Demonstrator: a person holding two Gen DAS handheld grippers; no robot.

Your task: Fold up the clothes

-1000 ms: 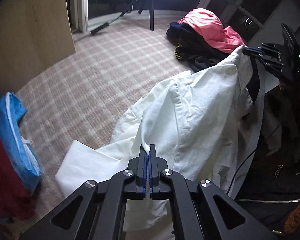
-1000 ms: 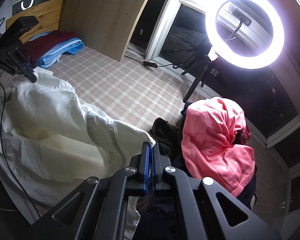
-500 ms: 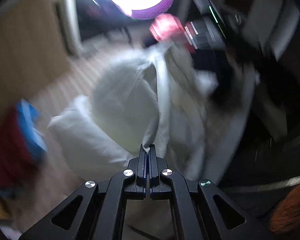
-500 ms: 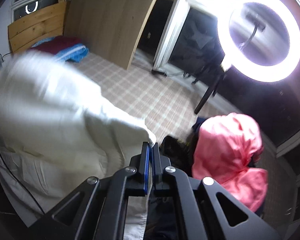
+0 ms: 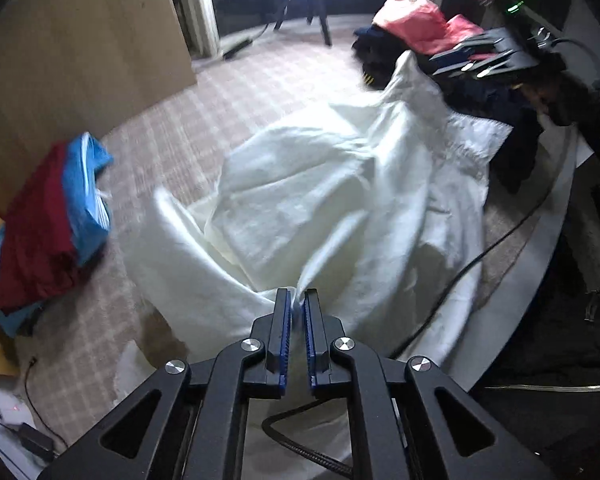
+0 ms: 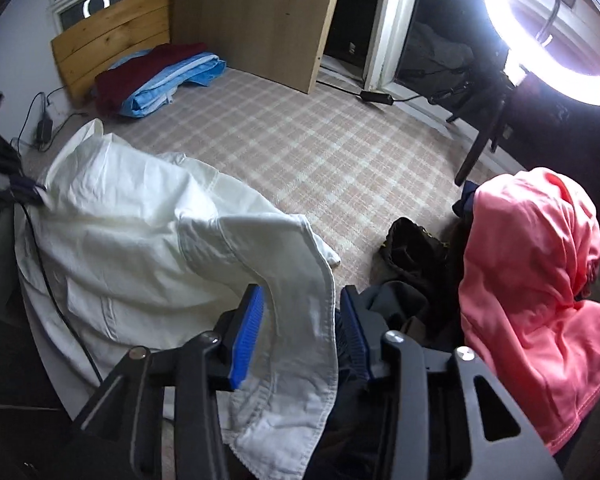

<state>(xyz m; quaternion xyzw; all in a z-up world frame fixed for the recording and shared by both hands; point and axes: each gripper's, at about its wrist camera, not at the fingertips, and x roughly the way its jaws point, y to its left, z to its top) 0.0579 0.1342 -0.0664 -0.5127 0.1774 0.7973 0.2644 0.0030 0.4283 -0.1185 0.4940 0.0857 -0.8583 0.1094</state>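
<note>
Your left tongs (image 5: 298, 304) pinch the white shirt (image 5: 340, 200) at lower centre; your right tongs (image 6: 300, 320) gape open, shirt hem draped between. Pink garment (image 6: 536, 280) right.

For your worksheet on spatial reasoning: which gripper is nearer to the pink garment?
Right. The right gripper sits beside the pink garment, jaws open around the white shirt. The left gripper pinches the shirt's far end.
</note>
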